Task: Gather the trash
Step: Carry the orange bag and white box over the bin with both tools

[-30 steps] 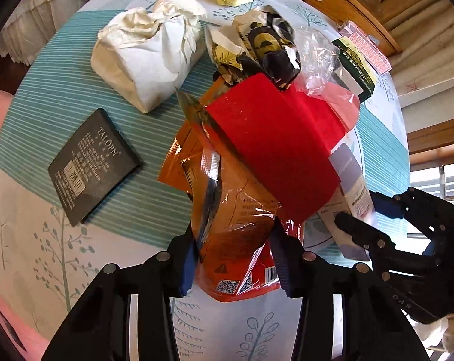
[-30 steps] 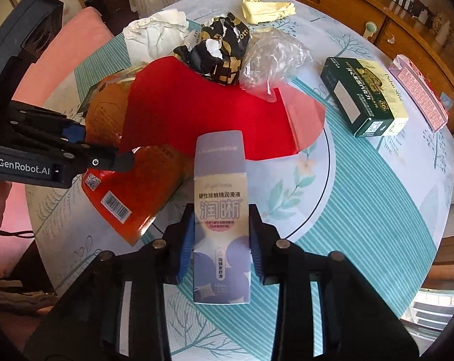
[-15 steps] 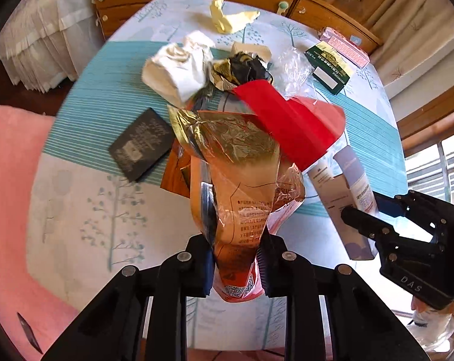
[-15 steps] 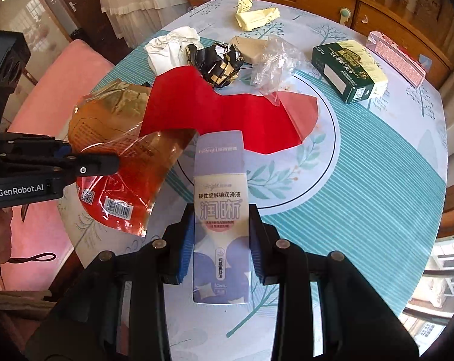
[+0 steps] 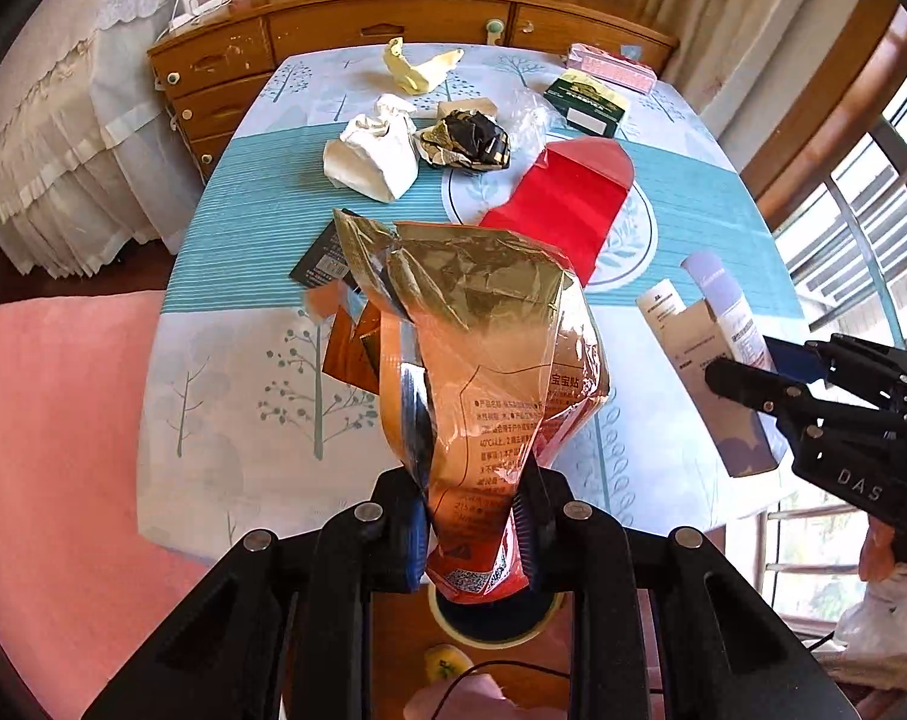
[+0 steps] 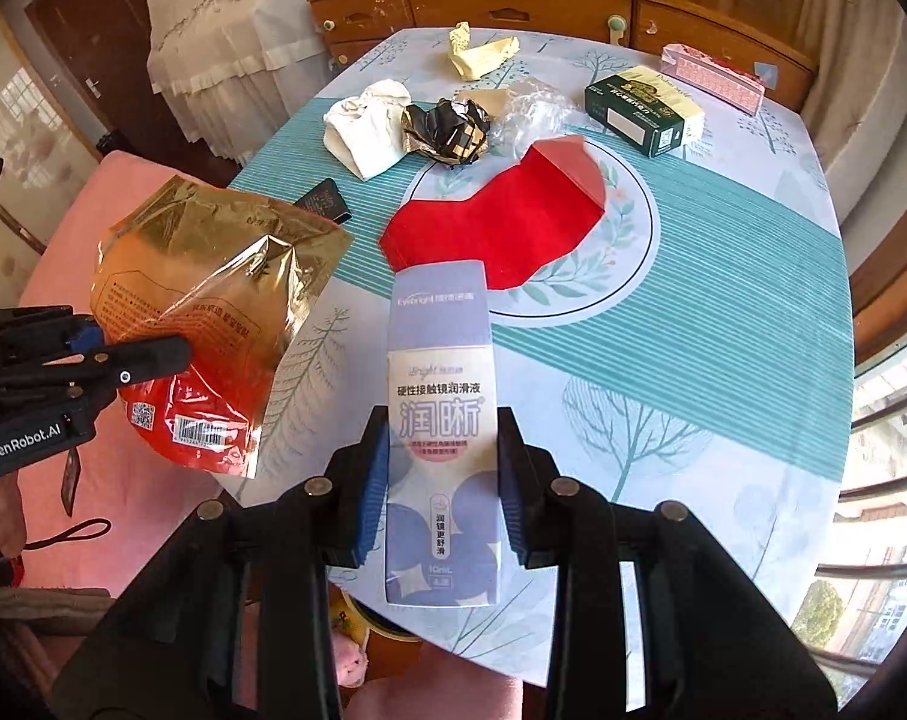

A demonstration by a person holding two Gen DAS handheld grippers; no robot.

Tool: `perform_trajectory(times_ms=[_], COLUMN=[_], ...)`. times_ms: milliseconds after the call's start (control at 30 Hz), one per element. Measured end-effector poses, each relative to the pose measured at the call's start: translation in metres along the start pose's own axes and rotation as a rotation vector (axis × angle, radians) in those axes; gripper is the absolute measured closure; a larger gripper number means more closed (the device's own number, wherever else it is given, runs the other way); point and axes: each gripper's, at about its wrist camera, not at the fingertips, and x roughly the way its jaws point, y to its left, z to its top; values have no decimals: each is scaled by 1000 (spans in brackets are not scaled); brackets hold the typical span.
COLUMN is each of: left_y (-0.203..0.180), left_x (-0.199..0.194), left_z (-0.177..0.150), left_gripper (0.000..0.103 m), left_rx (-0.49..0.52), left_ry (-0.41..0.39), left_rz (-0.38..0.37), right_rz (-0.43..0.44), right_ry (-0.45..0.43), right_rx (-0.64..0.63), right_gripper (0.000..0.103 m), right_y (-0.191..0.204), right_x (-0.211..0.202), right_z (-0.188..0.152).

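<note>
Left gripper clamps an orange bag; right gripper clamps a lilac carton, both above the worktop's near edge.

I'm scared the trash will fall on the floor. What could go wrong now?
The left gripper pinches only the bottom end of the orange foil bag; the big crinkly top flops free, so it might slip out or catch on something.

The right gripper squeezes the thin purple-and-white box by its sides; it could crush or slide out.

Both are held near the table edge, so a drop may land on the floor.
</note>
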Motion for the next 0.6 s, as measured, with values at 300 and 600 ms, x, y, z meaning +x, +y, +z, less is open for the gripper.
perform_trajectory(times_ms=[300,600], left_y=[18,28], left_x=[-25,-18], left_z=[-88,-173], left_gripper=[80,80], left_rx=[102,160], left_ry=[-5,81], left_rz=[-62,-97], right_rz=[-61,-84], right_ry=[-50,-37], right_rx=[129,242], right_gripper=[73,73], right_y=[58,106], right_x=[-38,-50], right_z=[-74,-171])
